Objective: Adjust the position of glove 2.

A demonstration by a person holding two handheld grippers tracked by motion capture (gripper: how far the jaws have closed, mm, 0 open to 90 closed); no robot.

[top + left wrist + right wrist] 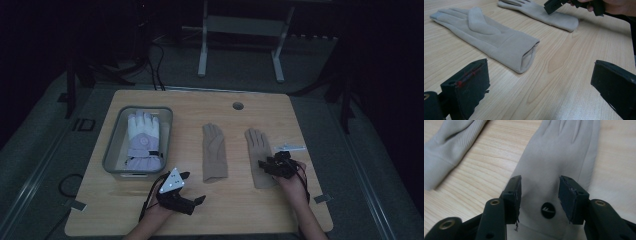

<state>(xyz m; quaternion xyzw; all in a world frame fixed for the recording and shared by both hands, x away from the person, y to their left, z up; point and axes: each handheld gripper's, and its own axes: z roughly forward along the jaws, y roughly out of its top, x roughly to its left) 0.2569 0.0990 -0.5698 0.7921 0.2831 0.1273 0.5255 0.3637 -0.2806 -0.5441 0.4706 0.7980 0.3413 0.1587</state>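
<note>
Now poised over the right glove (559, 152) flat on the table (225, 210), right gripper (540, 195) jaws apart astride its back, likely for pinching cloth; left gripper (536, 100) gaping wide beside the other glove (489, 37).

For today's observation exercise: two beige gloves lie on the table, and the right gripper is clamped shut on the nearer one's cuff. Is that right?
Not quite. The right gripper has its jaws open above the right beige glove, gripping nothing, as the right gripper view shows. Both beige gloves do lie on the table.
</note>
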